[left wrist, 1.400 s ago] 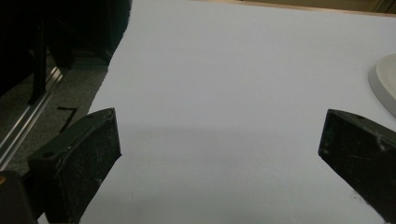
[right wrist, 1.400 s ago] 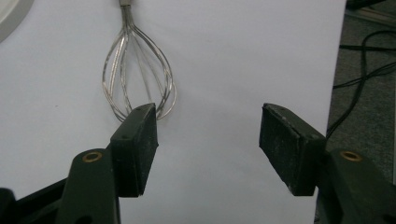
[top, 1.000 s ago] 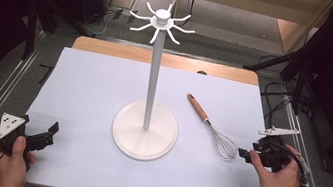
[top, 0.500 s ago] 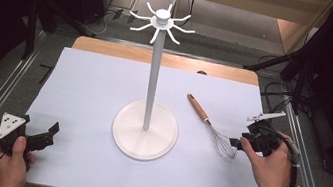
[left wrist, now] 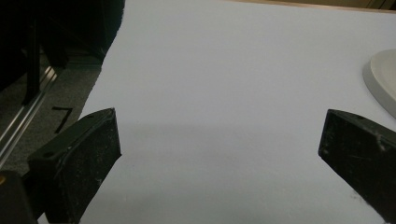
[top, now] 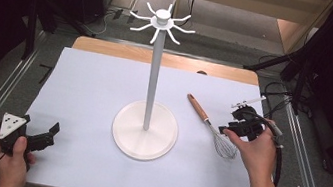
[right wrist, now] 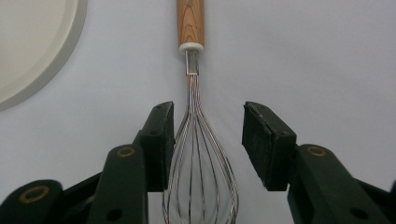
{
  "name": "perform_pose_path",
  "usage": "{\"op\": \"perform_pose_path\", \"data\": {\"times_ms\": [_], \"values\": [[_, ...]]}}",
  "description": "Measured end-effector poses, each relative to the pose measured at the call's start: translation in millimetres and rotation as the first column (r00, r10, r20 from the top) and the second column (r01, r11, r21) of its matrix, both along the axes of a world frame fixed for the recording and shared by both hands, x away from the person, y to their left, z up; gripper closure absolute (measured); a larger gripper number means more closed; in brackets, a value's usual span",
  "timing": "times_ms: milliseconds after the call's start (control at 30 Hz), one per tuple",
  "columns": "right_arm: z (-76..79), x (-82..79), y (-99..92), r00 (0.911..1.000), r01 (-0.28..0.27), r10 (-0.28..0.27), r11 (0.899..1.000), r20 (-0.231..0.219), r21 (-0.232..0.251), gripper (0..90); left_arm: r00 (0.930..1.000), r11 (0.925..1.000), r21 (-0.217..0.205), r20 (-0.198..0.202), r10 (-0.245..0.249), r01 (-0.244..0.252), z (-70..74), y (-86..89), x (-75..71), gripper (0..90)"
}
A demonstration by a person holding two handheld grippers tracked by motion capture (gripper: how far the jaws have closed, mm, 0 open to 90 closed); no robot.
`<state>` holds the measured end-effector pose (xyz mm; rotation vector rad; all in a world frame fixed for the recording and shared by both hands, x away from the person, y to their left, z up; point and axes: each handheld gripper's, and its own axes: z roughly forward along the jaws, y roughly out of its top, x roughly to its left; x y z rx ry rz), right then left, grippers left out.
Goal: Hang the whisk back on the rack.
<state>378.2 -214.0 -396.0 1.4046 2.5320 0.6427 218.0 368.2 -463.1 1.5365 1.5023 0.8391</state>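
Observation:
A whisk [top: 198, 108] with a wooden handle lies on the white table cover, right of the white hook stand [top: 145, 130]. Its wire head points toward the person. My right gripper [top: 227, 132] is open at that wire head. In the right gripper view the whisk [right wrist: 190, 21] runs straight away from me. The right gripper [right wrist: 208, 140] has one jaw on each side of the wires, the left jaw close against them and a gap at the right jaw. My left gripper [top: 49, 135] rests open at the near left corner; in its own view the left gripper [left wrist: 219, 140] holds nothing.
The stand's tall pole ends in a ring of hooks [top: 162, 20] above the table's middle. Its round base [right wrist: 32, 42] lies just left of the whisk, and the base's edge [left wrist: 385, 79] is far right of the left gripper. Metal rails [top: 303, 160] flank the table.
My right gripper has moved left from the table's right edge and now has its jaws around the whisk's wire head. The left gripper has stayed put.

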Motion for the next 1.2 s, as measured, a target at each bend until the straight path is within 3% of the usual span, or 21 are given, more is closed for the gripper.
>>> {"op": "perform_pose_path", "data": {"times_ms": [133, 233, 267, 367, 633, 833, 967, 1200], "values": [[-0.9, 13.2, 15.9, 0.9995, -0.028, 0.028, 1.0, -0.018, -0.001, 58.2, 1.0, 1.0, -0.002, 0.001, -0.003, 0.003, 0.1, 0.6, -0.2, 0.0], [-1.5, 17.3, 21.4, 0.9993, -0.028, 0.028, 1.0, -0.027, 0.005, 54.2, 1.0, 1.0, -0.003, 0.0, -0.002, 0.002, 0.1, 0.2, -0.2, 0.0], [-3.3, 22.2, 26.8, 0.9981, -0.046, 0.047, 0.999, -0.041, 0.003, 47.4, 1.0, 1.0, -0.003, 0.001, -0.003, 0.003, 0.0, 0.1, -0.1, 0.0], [-6.7, 28.0, 34.6, 0.9978, -0.049, 0.048, 0.999, -0.045, -0.018, 44.6, 1.0, 1.0, -0.003, 0.0, -0.004, 0.004, 0.1, 0.4, -0.1, 0.0], [-15.8, 43.4, 43.1, 0.9977, -0.024, 0.022, 0.999, -0.064, -0.038, 46.6, 1.0, 1.0, -0.002, -0.003, -0.007, 0.007, 0.1, 0.4, 0.0, 0.0], [-26.5, 56.1, 45.0, 0.9945, -0.018, 0.013, 0.999, -0.104, -0.045, 48.7, 1.0, 0.9999, -0.006, 0.0, -0.009, 0.009, 0.1, 0.8, -0.1, 0.0], [-30.4, 63.8, 46.1, 0.9915, -0.027, 0.023, 0.999, -0.128, -0.025, 56.6, 0.9999, 0.9999, -0.004, -0.002, -0.01, 0.01, 0.1, 0.6, 0.1, 0.0], [-34.2, 70.1, 50.6, 0.9898, -0.008, 0.006, 1.0, -0.142, -0.008, 58.5, 0.9999, 0.9999, 0.0, -0.005, -0.012, 0.012, 0.1, 0.4, 0.5, 0.0]]}}
